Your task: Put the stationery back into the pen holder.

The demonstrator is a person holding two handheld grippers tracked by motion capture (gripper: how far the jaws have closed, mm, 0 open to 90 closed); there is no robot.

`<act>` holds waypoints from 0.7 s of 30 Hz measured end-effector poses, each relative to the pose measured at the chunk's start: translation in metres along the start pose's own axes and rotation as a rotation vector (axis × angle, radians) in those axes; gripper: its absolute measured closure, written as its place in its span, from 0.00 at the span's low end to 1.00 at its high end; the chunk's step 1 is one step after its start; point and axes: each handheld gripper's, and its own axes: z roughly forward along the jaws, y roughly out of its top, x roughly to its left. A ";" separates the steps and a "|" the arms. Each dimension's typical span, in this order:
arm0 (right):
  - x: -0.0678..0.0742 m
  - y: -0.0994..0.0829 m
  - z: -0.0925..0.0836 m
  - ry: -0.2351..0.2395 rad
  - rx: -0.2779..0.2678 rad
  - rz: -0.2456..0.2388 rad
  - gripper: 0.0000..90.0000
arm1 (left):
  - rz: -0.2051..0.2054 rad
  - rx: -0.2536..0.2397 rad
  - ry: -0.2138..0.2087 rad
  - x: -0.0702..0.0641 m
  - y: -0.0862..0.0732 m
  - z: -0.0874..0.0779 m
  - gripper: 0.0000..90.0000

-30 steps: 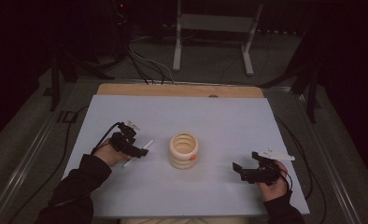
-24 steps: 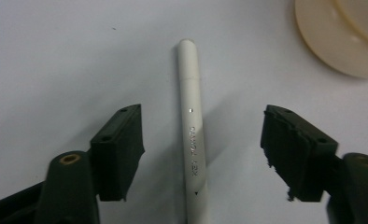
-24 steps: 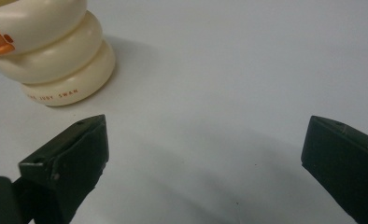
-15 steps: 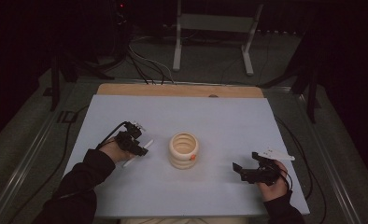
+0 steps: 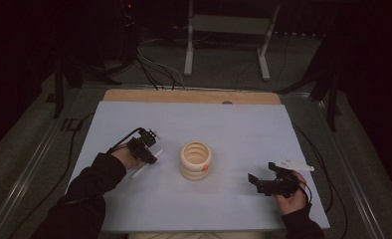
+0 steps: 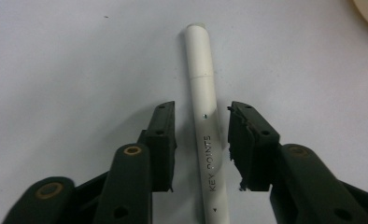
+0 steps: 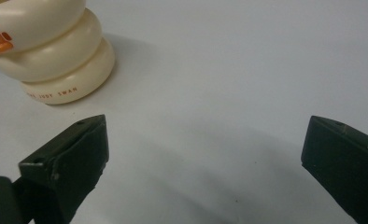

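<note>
Pale blue surface [image 5: 244, 129] under dim light: we see our left gripper [image 6: 201, 140] with jaws just closing, narrow around a white pen [image 6: 205, 112] lying between them, small gaps either side, its near end cut off. Our right gripper [image 7: 205, 154] rests wide, nothing between; beyond its left jaw stands a cream ringed holder [image 7: 51, 51].

- I see the table [image 5: 244, 124], covered in a pale blue-grey sheet, with a bare wooden strip along its far edge.
- A cream ribbed holder [image 5: 195, 160] stands upright near the middle.
- A white pen [image 6: 206, 121] lies flat left of it, well apart.
</note>
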 end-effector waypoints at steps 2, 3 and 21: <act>0.000 0.000 0.000 0.000 0.000 -0.001 0.01 | 0.010 0.020 -0.008 0.000 0.002 0.002 0.73; 0.000 0.000 0.000 0.001 -0.001 0.000 0.01 | 0.015 0.030 -0.013 0.000 0.003 0.003 0.74; -0.001 0.000 -0.001 0.001 0.001 0.002 0.01 | 0.032 0.063 0.010 -0.005 0.009 0.005 0.88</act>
